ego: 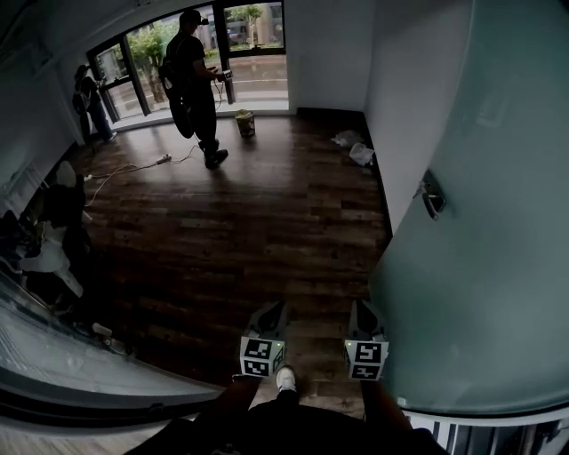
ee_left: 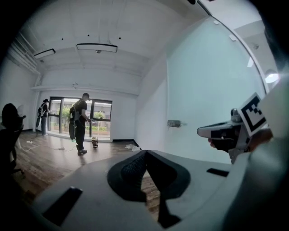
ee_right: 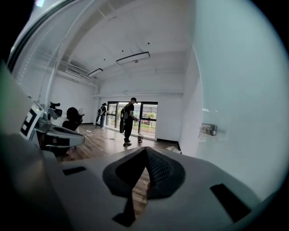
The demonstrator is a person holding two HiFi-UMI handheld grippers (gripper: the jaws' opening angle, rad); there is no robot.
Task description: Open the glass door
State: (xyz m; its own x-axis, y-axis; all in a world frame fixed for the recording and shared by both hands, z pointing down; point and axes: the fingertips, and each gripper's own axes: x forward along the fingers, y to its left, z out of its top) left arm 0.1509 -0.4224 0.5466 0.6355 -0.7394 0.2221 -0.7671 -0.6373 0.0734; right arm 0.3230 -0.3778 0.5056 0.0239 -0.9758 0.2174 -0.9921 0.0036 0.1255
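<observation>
While both tools sit low in the head view's bottom middle, the glass door (ego: 498, 222) fills the right side of that frame as a tall frosted pane, running from the upper right corner down to the bottom edge. Its metal handle (ego: 432, 195) sits near the pane's left margin, right of centre and well above the grippers.

The left gripper (ego: 269, 311) and the right gripper (ego: 363, 309) lie side by side, apart from each other and both pointing up the frame. The right one is just beside the pane's lower left edge. In each gripper's own view the jaws are clenched tip to tip with nothing between them, and neither grasps the handle.

A dark wooden floor (ego: 267, 222) spreads across the middle of the frame. At the upper left, a person in dark clothes (ego: 191, 80) stands before the windows (ego: 253, 27), with a small bucket (ego: 245, 123) to the right on the floor. A second person (ego: 89, 102) stands farther left. White bags (ego: 356, 147) lie by the wall.
</observation>
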